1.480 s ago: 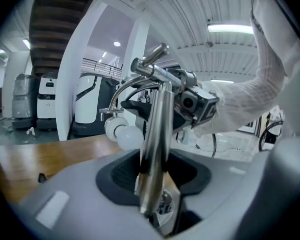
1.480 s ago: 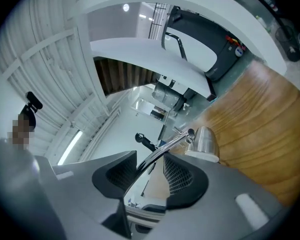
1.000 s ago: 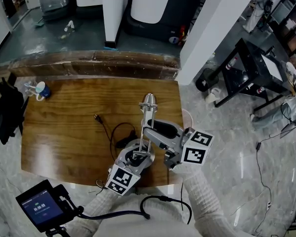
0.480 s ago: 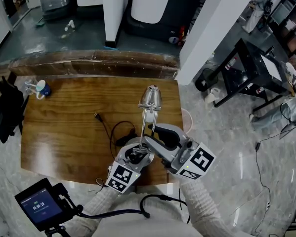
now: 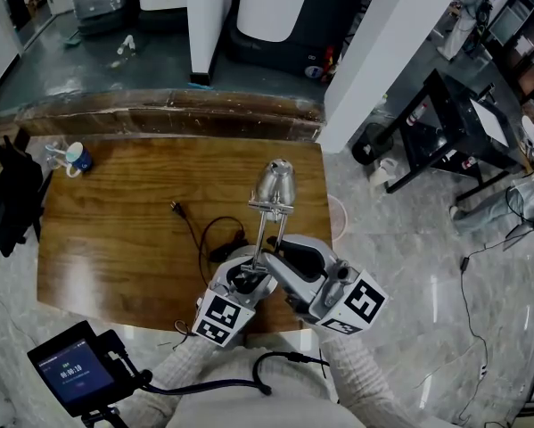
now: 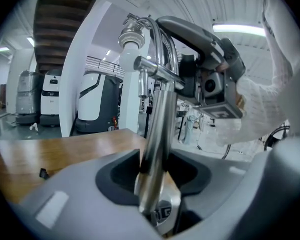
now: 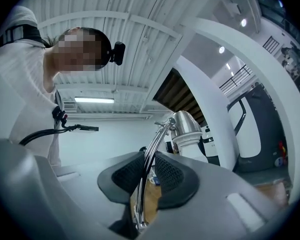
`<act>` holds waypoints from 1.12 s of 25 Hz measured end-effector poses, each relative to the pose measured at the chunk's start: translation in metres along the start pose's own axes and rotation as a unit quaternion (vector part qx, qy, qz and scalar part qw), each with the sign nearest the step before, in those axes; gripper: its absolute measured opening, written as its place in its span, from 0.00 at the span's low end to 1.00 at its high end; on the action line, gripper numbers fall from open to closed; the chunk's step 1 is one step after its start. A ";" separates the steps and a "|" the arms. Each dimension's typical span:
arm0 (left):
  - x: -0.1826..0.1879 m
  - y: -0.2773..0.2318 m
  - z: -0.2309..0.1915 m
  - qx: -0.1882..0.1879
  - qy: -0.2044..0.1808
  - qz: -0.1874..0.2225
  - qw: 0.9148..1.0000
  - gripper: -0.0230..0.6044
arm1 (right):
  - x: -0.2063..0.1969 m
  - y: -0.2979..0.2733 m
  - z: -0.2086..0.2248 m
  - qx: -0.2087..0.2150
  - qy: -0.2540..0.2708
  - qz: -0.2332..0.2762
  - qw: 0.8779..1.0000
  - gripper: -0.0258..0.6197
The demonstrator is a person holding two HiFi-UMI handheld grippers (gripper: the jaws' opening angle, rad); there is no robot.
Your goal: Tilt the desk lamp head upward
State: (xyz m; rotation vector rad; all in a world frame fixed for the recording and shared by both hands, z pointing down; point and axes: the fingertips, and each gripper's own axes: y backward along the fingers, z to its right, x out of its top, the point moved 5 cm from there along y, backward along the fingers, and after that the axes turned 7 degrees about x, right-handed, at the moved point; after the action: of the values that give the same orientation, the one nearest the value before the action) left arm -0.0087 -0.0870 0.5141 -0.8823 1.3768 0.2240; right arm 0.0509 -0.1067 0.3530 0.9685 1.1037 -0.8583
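A chrome desk lamp stands on the wooden table, its bell-shaped head held up on thin twin rods. My left gripper is shut on the lamp's upright post just above the base. Beside it to the right, my right gripper reaches in and its jaws are closing on the twin rods, with the ribbed pads touching them on both sides. The lamp head rises beyond those pads. From the left gripper view I see the head overhead and the right gripper behind the post.
The lamp's black cord and plug lie loose left of the lamp. A cup sits at the table's far left corner. A black chair stands off the left edge, and a small screen hangs near me. The table's right edge is close to the lamp.
The right gripper has pulled back toward me along the lamp's rods and its jaws have narrowed onto them. The lamp head now shows more of its shade. The left gripper stays put.
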 end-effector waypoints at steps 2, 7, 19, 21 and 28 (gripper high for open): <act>0.000 0.000 0.000 0.000 0.001 0.000 1.000 0.30 | 0.000 0.001 -0.001 -0.001 0.000 0.003 1.000 0.14; 0.000 -0.001 0.001 -0.002 0.004 0.001 1.000 0.30 | 0.000 0.003 -0.004 -0.004 -0.004 0.010 1.000 0.13; -0.001 -0.001 -0.002 0.003 0.013 0.003 1.000 0.30 | -0.001 -0.001 -0.001 -0.007 0.029 -0.001 1.000 0.16; 0.000 -0.001 -0.002 0.005 0.014 0.005 1.000 0.30 | 0.000 -0.001 0.001 -0.017 0.046 -0.006 0.999 0.17; 0.000 -0.002 -0.003 0.012 0.020 0.007 1.000 0.30 | 0.002 0.003 0.009 -0.067 0.064 0.002 0.996 0.22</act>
State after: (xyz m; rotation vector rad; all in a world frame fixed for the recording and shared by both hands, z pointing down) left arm -0.0098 -0.0907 0.5151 -0.8611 1.4198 0.2008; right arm 0.0572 -0.1138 0.3532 0.9238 1.2519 -0.7164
